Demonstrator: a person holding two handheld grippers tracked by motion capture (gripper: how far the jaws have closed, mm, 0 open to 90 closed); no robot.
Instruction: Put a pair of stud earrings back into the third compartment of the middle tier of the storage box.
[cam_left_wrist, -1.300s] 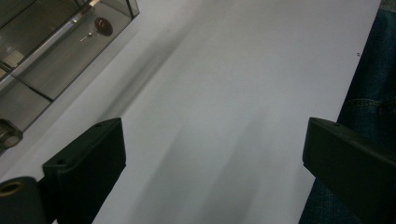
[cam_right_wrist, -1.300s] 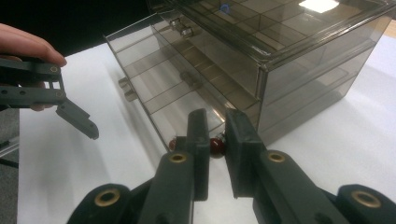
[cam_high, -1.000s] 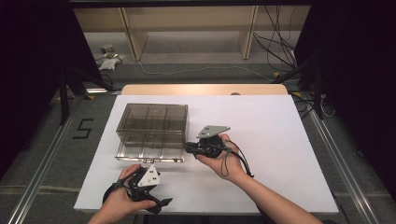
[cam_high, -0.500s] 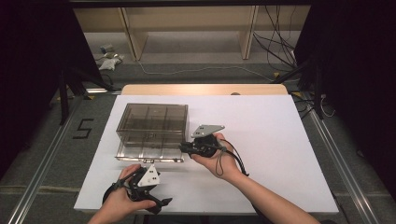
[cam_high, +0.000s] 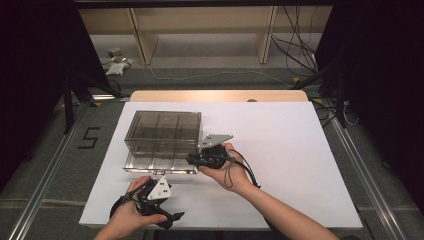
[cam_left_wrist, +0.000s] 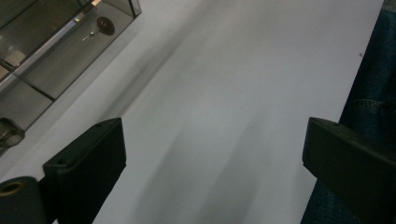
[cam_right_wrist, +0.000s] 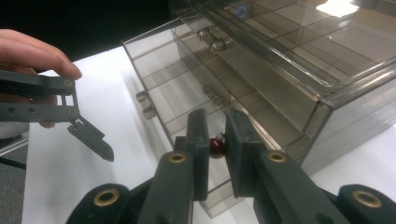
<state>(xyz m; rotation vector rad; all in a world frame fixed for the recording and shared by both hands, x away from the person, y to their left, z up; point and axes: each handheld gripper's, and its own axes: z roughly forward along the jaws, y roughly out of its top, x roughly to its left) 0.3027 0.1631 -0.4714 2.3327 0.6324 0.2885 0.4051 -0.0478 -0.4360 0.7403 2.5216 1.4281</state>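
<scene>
A smoked clear drawer box (cam_high: 162, 131) stands on the white table (cam_high: 280, 135), left of centre. My right gripper (cam_high: 193, 160) is at the box's front right corner. In the right gripper view its jaws are shut on a small red drawer knob (cam_right_wrist: 215, 145), and the low drawer (cam_right_wrist: 180, 91) stands out from the box (cam_right_wrist: 299, 51). My left gripper (cam_high: 167, 207) is held near the table's front edge, apart from the box, jaws wide open (cam_left_wrist: 212, 154) over bare table. One of its fingers (cam_right_wrist: 91, 135) shows beside a hand in the right gripper view.
Another dark red knob (cam_left_wrist: 105, 24) shows on the box's near corner. The person's jeans (cam_left_wrist: 373, 102) lie past the table's front edge. Beyond the table are a wooden shelf frame (cam_high: 205, 30), floor cables (cam_high: 300, 45) and metal rails (cam_high: 47, 190).
My right gripper has moved a little left, up to the box's front corner, and stands shut on the red knob. The left gripper has stayed put.
</scene>
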